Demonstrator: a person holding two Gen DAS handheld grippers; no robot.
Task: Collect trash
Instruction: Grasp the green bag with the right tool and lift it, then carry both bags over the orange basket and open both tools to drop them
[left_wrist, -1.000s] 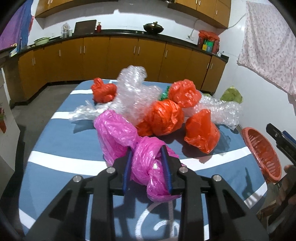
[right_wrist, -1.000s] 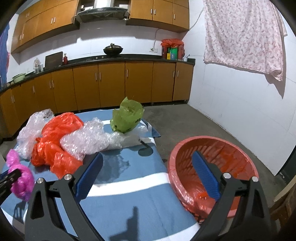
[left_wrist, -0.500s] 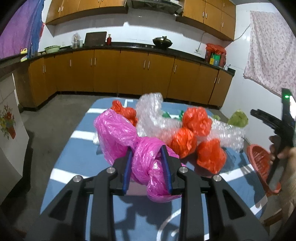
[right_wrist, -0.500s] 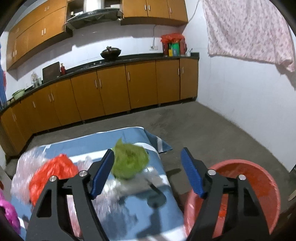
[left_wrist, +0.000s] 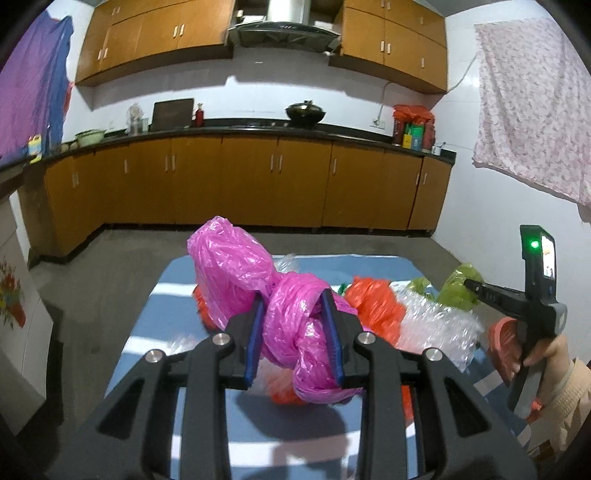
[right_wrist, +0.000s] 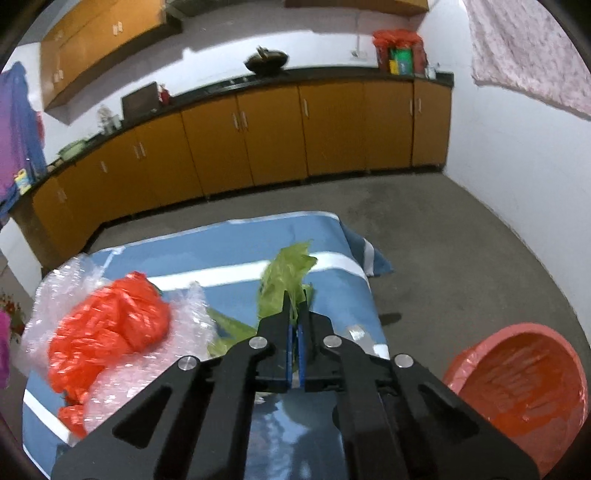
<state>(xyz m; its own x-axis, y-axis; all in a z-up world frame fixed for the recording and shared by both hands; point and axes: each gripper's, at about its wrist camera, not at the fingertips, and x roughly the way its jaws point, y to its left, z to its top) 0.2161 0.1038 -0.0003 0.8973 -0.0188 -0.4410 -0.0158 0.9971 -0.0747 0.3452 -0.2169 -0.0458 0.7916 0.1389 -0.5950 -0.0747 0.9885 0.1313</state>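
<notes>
My left gripper is shut on a knotted pink plastic bag and holds it raised above the blue striped table. In the right wrist view my right gripper is shut on a crumpled green plastic bag near the table's far right corner. The same green bag and the right gripper, with the hand that holds it, show at the right of the left wrist view. Orange-red bags and bubble wrap lie on the table to the left.
A red basket lined with red plastic stands on the floor right of the table. Bare grey floor stretches to orange cabinets along the far wall. A floral cloth hangs on the right wall.
The left gripper rose with the pink bag, lifting it off the table. The right gripper swung left from the basket to the green bag and closed on it.
</notes>
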